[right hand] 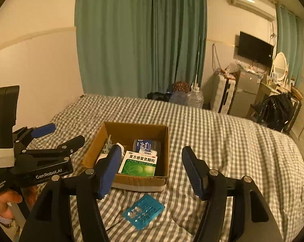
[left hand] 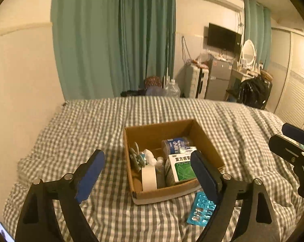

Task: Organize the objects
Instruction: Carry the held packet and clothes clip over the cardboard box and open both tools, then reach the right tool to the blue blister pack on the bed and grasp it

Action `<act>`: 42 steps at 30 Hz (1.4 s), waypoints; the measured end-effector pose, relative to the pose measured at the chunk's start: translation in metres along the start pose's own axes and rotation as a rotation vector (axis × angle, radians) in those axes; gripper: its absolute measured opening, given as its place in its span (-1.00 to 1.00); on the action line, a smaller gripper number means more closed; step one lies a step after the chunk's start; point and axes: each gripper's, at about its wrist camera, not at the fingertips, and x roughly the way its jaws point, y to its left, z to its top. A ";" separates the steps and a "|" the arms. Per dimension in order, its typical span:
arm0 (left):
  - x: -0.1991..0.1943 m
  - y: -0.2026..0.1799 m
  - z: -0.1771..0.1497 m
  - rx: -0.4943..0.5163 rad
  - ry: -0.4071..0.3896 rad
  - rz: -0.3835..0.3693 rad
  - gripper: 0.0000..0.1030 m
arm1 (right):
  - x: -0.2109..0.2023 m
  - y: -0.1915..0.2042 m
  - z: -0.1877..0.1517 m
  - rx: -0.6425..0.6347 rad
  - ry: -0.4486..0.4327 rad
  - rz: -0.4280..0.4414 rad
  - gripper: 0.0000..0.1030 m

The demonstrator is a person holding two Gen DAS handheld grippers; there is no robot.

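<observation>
One blue pill sheet left to put away.

The left hand-held gripper [left hand: 148, 173] is wide apart and holds nothing; the cardboard box [right hand: 166, 141] on the bed is nearly full. The blue pill sheet [right hand: 144, 211] lies near it (outside), under the empty, wide-apart right hand-held gripper [right hand: 152, 173], which should probably pinch it next.

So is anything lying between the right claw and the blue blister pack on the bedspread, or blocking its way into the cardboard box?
Nothing visible does. The blue foil blister pack lies alone on the checked bedspread, below and between the open right claw. The open-topped brown cardboard box sits just beyond it, partly filled.
</observation>
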 end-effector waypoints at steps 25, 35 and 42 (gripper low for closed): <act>0.019 0.031 -0.135 -0.050 0.097 0.147 1.00 | 0.061 0.017 -0.142 0.104 0.257 -0.130 0.99; 0.087 0.033 -0.168 -0.001 0.194 0.131 1.00 | 0.134 0.016 -0.169 0.165 0.350 -0.098 0.99; 0.097 0.040 -0.180 0.014 0.242 0.161 1.00 | 0.169 0.018 -0.177 0.185 0.400 -0.106 0.97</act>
